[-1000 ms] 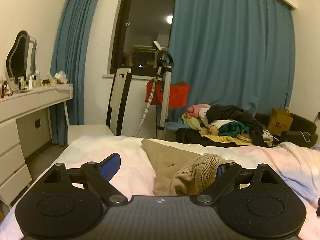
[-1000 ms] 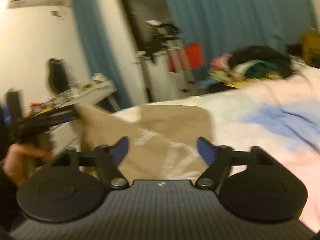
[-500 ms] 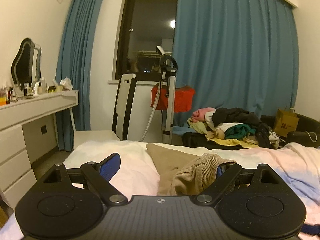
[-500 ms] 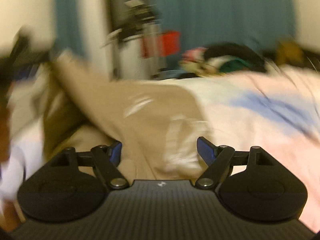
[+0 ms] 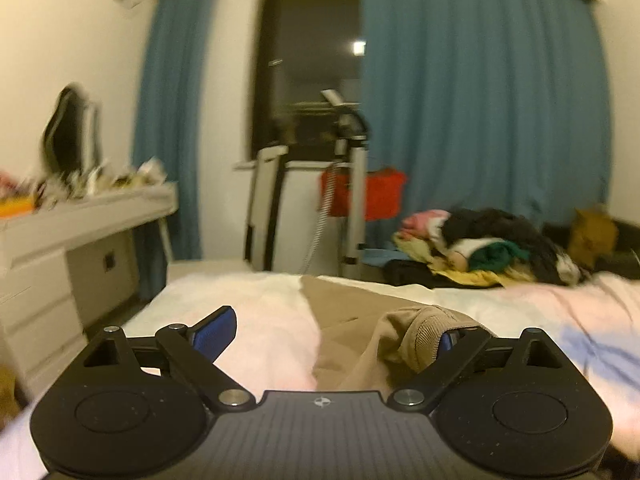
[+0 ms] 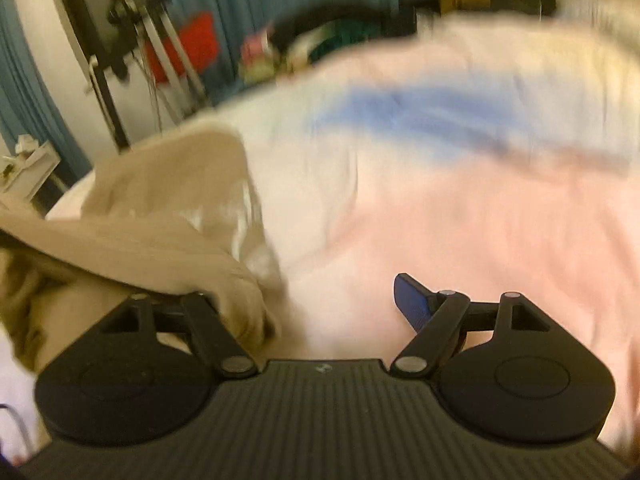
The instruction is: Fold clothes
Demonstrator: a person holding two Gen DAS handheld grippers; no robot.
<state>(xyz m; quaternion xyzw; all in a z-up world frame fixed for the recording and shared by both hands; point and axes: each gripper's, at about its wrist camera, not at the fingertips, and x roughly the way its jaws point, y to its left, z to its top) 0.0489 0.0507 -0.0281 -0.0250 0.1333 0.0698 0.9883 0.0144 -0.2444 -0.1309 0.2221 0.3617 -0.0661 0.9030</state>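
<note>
Tan garment (image 5: pixel 352 320) drapes over left gripper's (image 5: pixel 332 332) right finger, jaws spread.

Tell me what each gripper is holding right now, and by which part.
Neither holds anything. The left gripper is open, with the tan garment's ribbed cuff draped over its right finger. The right gripper is open too, tan fabric lying over its left finger.

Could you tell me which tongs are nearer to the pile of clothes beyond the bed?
Hard to call, perhaps the left. The left tongs face the pile of clothes across the bed, with the tan garment draped on one finger. The right tongs see it smaller and blurred.
</note>
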